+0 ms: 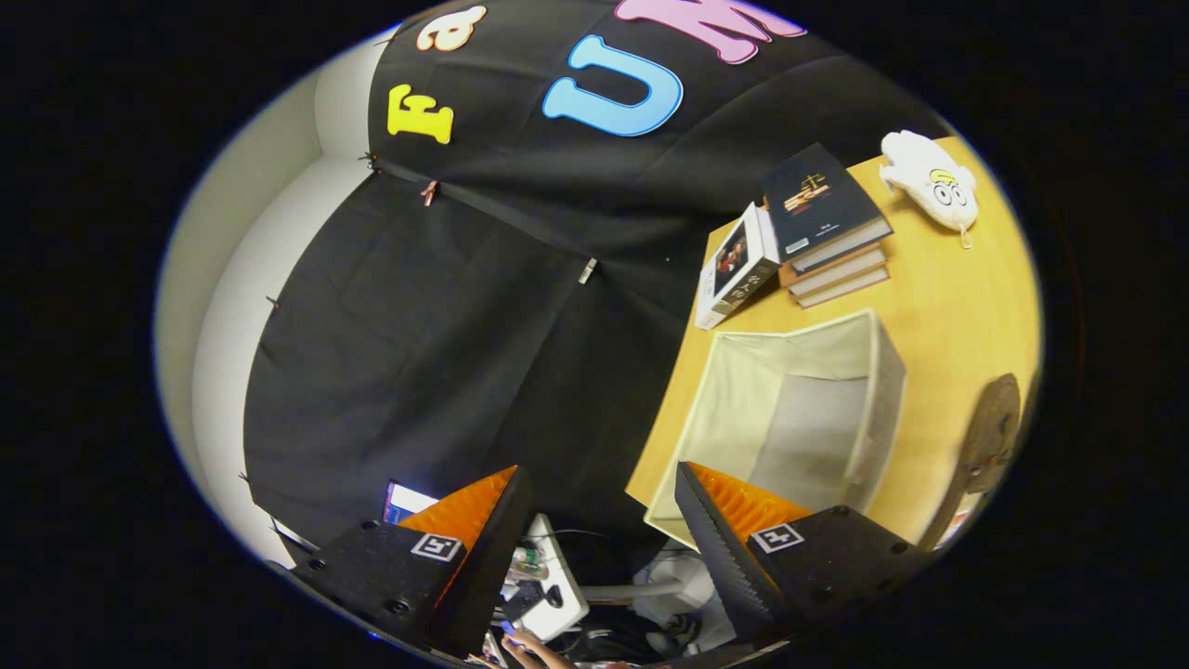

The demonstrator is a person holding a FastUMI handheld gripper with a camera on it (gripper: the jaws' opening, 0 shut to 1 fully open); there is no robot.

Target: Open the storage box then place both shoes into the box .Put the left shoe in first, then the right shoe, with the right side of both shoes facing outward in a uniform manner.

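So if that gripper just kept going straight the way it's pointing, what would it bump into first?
Probably the black cloth wall: the open gripper aims past the wooden table's edge, with the fabric storage box off beside one finger. Depth is hard to judge, so take this as a guess.

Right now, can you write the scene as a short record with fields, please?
gripper: open, fingers apart with nothing between them
storage box: open, beige fabric, looks empty, just beyond the right finger
table: wooden, the box stands on it
books: a stack beyond the box, one more leaning against it
white plush toy: on the table past the books
brown object: beside the box, partly seen, possibly a shoe
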